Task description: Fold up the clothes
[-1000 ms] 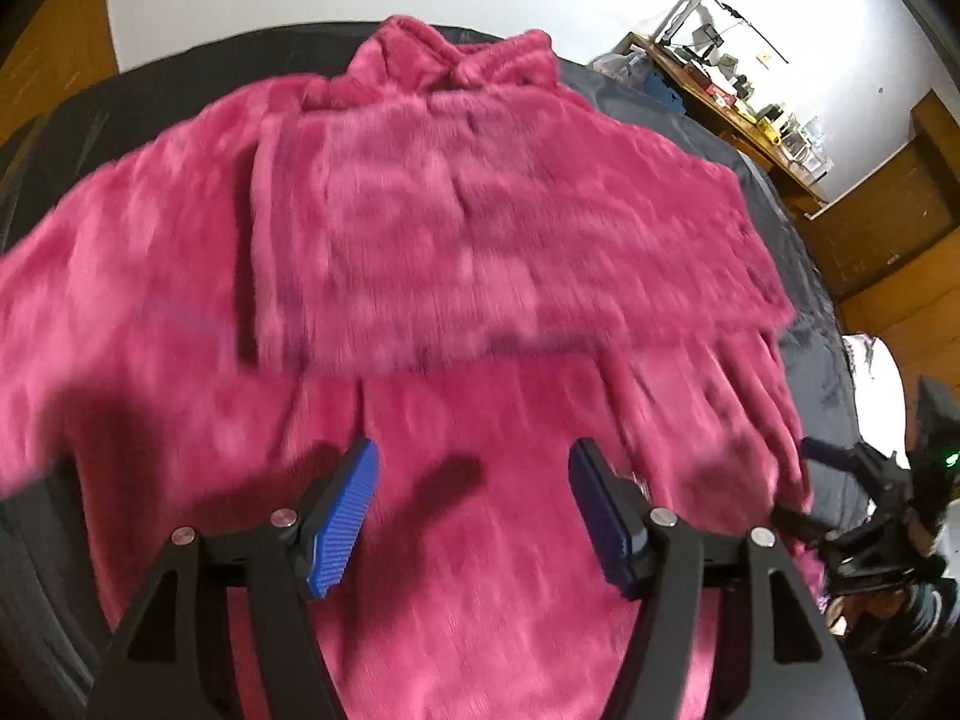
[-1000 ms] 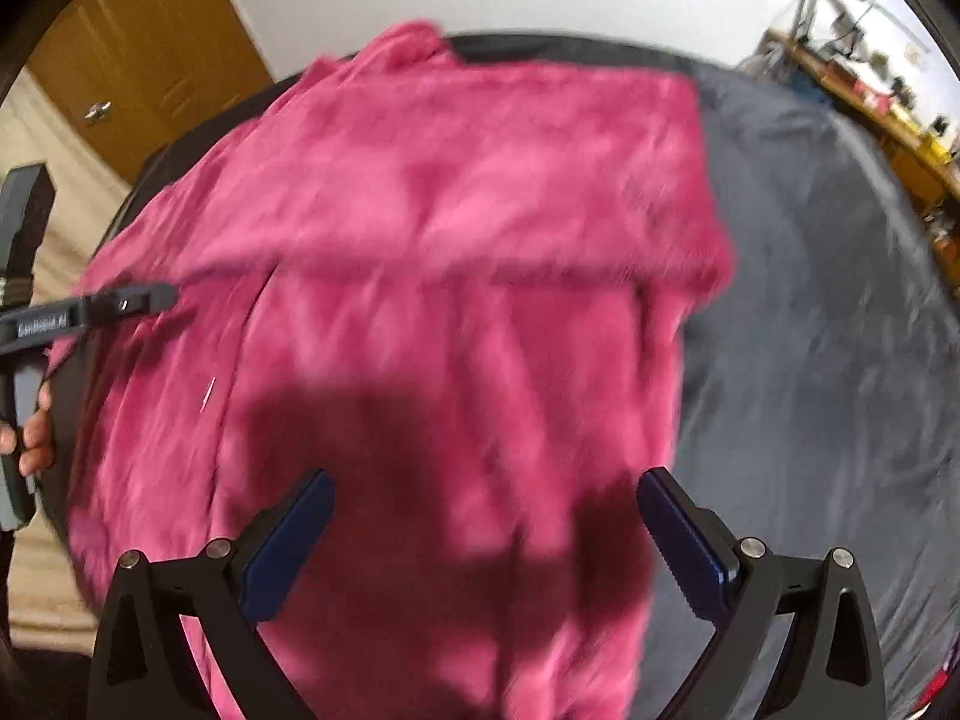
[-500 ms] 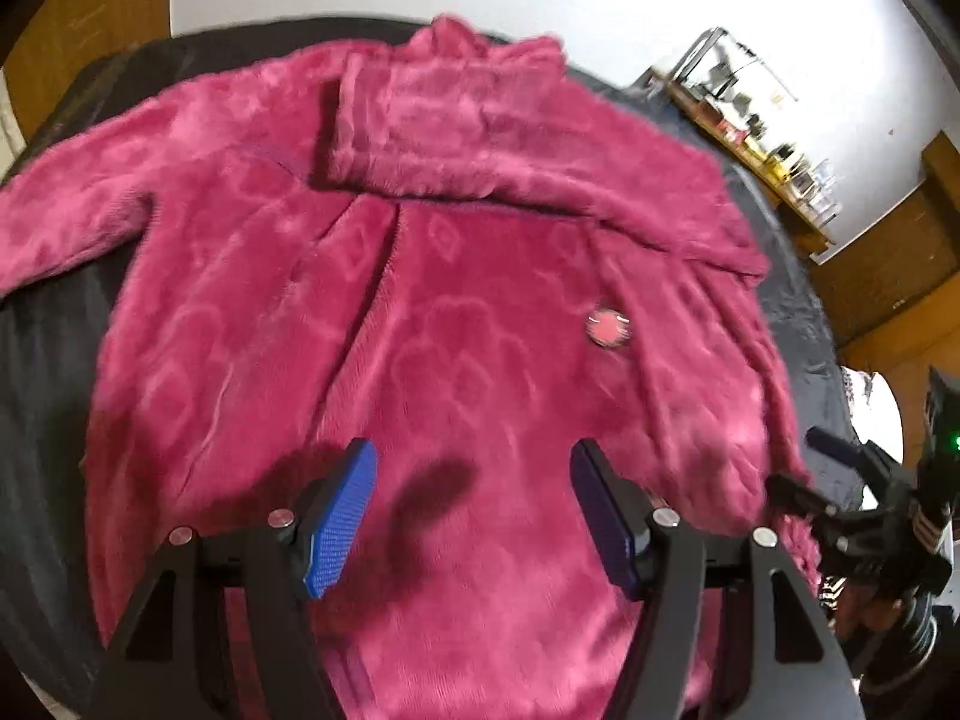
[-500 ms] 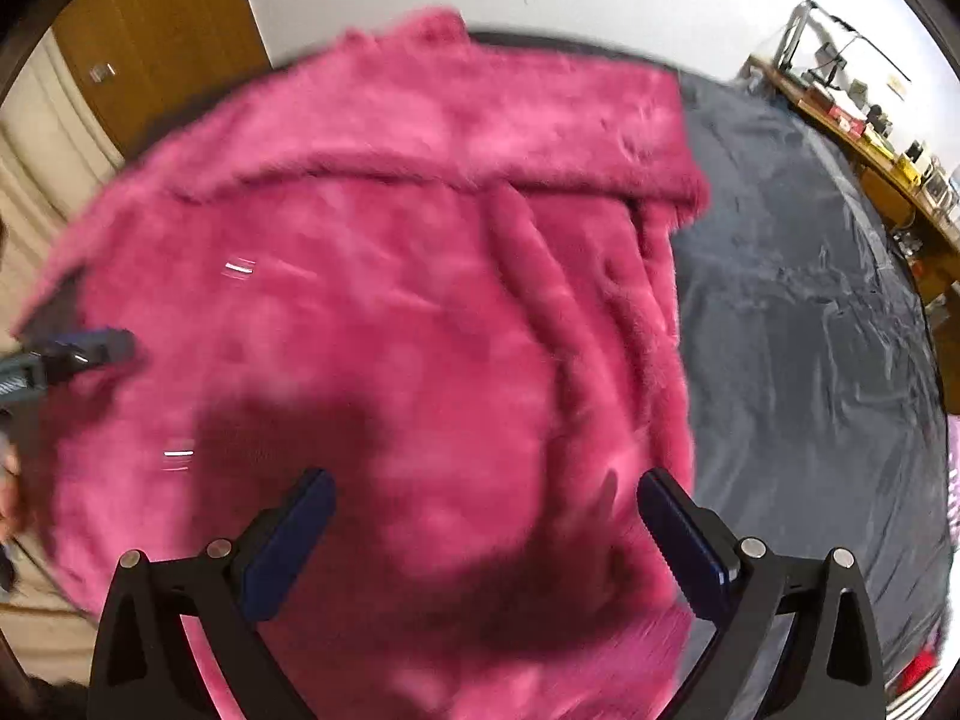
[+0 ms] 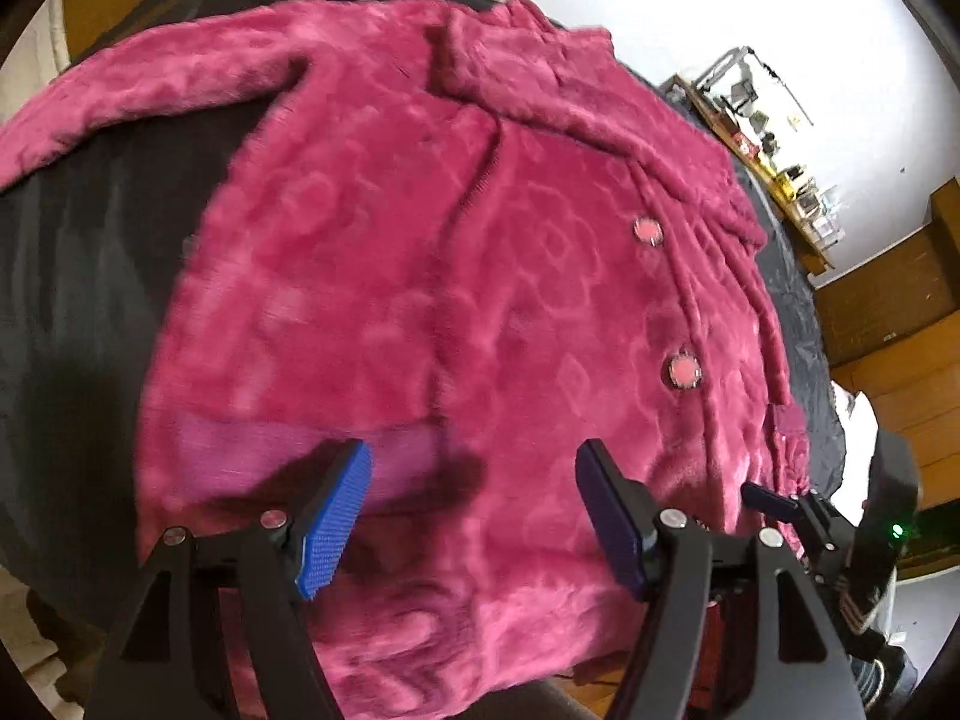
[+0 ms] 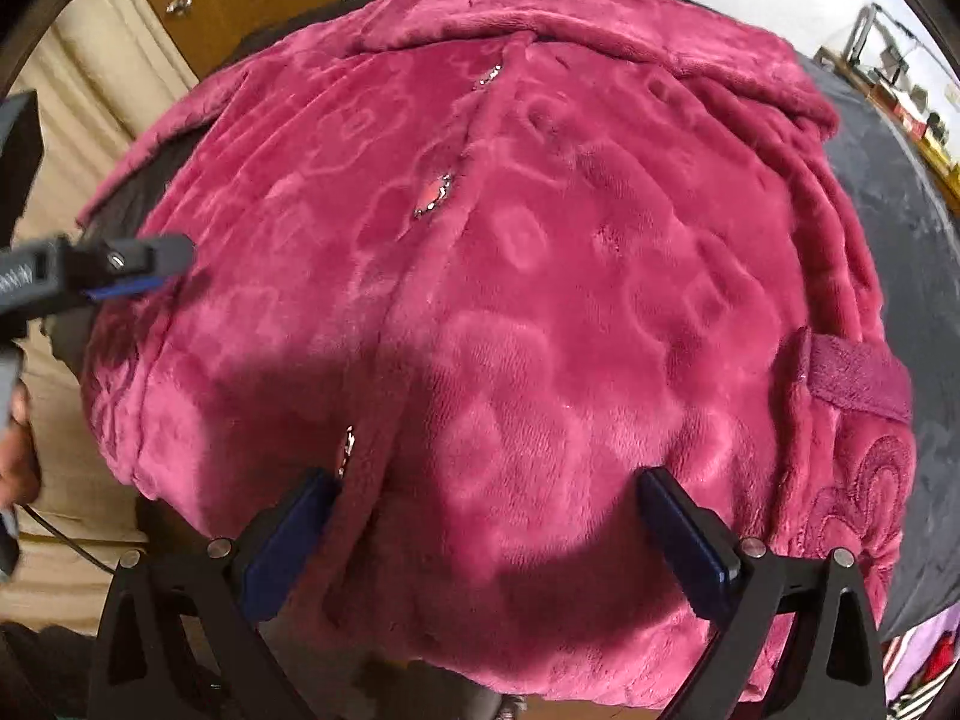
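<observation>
While spread flat, fuzzy pink jacket [image 5: 432, 276] shows embossed flowers.

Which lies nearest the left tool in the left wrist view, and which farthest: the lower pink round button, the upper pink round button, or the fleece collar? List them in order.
From the left tool:
1. Lower pink round button, just ahead, to the right.
2. Upper pink round button, farther up the same front edge.
3. Magenta fleece collar, at the garment's far end.
</observation>
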The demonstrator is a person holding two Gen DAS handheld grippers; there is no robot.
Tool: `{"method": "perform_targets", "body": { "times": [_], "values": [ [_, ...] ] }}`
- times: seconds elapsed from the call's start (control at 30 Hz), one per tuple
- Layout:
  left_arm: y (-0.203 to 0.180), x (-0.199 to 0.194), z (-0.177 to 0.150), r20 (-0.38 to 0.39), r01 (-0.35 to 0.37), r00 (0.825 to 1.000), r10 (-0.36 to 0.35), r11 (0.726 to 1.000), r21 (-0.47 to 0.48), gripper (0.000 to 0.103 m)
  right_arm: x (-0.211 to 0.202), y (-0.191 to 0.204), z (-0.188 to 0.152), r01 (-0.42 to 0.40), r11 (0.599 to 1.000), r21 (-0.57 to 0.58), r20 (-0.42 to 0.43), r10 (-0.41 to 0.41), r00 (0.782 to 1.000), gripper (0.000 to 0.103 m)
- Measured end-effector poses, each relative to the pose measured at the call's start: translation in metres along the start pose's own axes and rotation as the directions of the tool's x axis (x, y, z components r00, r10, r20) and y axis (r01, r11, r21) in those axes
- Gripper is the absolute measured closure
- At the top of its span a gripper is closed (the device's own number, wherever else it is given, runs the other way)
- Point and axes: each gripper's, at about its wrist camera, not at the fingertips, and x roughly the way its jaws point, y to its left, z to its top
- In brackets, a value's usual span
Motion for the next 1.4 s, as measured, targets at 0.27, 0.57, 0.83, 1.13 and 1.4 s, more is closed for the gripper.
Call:
{"method": "perform_targets", "body": {
  "times": [0.27,0.57,0.83,1.13,1.4],
  "values": [
    [0.116,-0.08,0.025,0.135,0.06,0.99,-0.036,0.982,-0.178,0.029,-0.026,0.035,0.036,-0.058,0.984,0.17,0.114,0.039,0.993,0.0],
    [0.309,-0.141,0.043,0.278,0.221,0.958,-0.073,0.807,-0.548,0.029,0.007,0.155,0.099,-0.095,0.994,0.05,0.108,0.09,0.99,0.0],
    [0.394,-0.142,0.065,0.33,0.305,0.939,-0.099,0.684,-0.663,0.028,0.035,0.209,0.136,-0.099,0.995,0.031,0.097,0.096,0.991,0.0],
    [0.41,-0.117,0.082,0.305,0.33,0.94,-0.153,0.637,-0.697,0.028,0.041,0.197,0.148,-0.065,0.991,0.12,0.078,0.056,0.995,0.0],
    [0.411,-0.098,0.088,0.283,0.323,0.945,-0.166,0.614,-0.72,0.026,0.047,0.199,0.151,-0.059,0.992,0.114,0.067,0.051,0.996,0.0]
  ]
}}
